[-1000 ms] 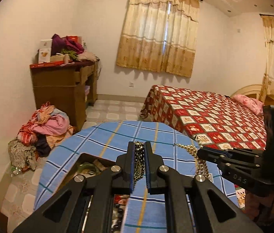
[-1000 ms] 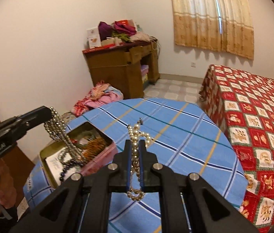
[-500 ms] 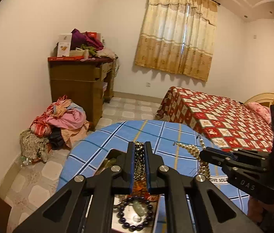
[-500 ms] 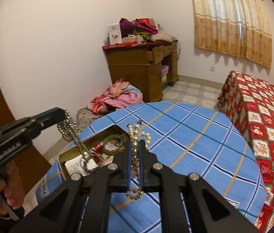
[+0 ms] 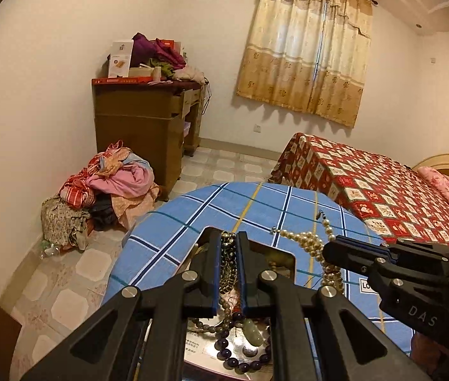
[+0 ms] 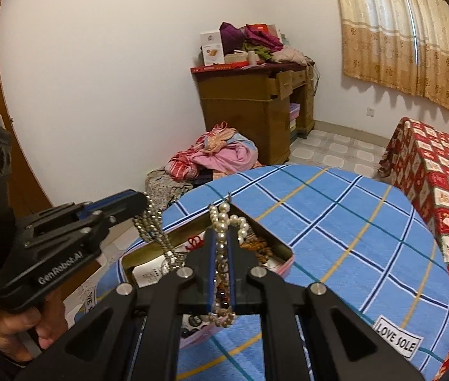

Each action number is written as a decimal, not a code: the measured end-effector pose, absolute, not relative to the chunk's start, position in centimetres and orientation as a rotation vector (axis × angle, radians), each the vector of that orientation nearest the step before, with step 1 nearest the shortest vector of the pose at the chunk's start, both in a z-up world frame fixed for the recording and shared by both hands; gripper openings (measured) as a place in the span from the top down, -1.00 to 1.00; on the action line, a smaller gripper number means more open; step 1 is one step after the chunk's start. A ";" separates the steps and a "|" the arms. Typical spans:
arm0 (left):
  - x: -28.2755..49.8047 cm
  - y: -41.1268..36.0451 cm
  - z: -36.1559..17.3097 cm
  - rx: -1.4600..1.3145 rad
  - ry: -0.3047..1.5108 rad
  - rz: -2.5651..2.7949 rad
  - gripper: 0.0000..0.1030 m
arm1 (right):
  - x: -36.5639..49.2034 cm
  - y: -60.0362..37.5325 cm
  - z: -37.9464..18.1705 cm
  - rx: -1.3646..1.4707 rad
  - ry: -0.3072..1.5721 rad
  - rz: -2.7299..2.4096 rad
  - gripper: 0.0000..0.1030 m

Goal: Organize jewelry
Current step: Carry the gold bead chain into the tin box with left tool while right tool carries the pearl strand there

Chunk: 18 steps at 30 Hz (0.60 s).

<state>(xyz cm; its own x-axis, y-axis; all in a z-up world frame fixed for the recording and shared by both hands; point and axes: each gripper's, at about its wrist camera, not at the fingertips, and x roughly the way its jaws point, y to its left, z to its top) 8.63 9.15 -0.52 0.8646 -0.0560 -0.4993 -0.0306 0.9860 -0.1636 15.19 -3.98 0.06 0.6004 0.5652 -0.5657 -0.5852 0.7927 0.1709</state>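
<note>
My left gripper [image 5: 228,238] is shut on a dark bead necklace [image 5: 227,266] that hangs down into an open metal jewelry tin [image 5: 283,258]. It shows from the side in the right wrist view [image 6: 138,203], with the dark necklace [image 6: 154,231] dangling over the tin [image 6: 148,247]. My right gripper [image 6: 221,238] is shut on a white pearl necklace [image 6: 224,219] held above the same tin. It shows in the left wrist view [image 5: 329,250] with the pearls [image 5: 307,239]. The tin holds several bracelets [image 5: 240,355].
The tin sits on a round table with a blue plaid cloth [image 6: 351,222]. A bed with a red patterned cover [image 5: 367,187] stands right. A wooden desk [image 5: 141,127] and a pile of clothes [image 5: 106,187] are on the floor beyond.
Both grippers have moved back and left over the tin, keeping their necklaces. The tin's inside now shows more under the left gripper.
</note>
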 end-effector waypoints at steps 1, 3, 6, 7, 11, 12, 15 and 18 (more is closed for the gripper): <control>8.7 9.2 -0.7 -0.170 0.530 -0.012 0.84 | 15.2 -3.7 0.0 -0.034 0.646 0.670 0.83; 8.9 9.4 -1.1 -0.171 0.539 -0.009 0.84 | 15.1 -3.2 -0.2 -0.035 0.650 0.679 0.83; 9.1 9.6 -1.7 -0.174 0.554 -0.001 0.84 | 15.1 -2.6 -0.7 -0.034 0.657 0.689 0.83; 9.2 9.8 -1.9 -0.176 0.559 0.001 0.84 | 15.1 -2.4 -0.9 -0.032 0.663 0.693 0.83; 9.5 10.0 -3.1 -0.174 0.590 0.007 0.84 | 15.2 -1.4 -2.2 -0.033 0.691 0.709 0.83; 9.7 10.1 -3.5 -0.174 0.600 0.008 0.84 | 15.2 -1.2 -2.5 -0.035 0.699 0.713 0.83; 10.1 10.1 -4.9 -0.176 0.634 0.002 0.84 | 15.6 -0.5 -3.9 -0.051 0.738 0.726 0.83; 10.5 10.1 -5.9 -0.194 0.673 -0.006 0.82 | 15.9 -0.1 -5.4 -0.060 0.777 0.726 0.81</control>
<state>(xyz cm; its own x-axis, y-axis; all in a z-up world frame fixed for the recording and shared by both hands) 10.49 10.15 -5.90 0.7827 -0.0687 -0.6187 -0.0568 0.9819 -0.1808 15.90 -0.12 -5.43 0.4859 0.5754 -0.6579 -0.6176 0.7587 0.2074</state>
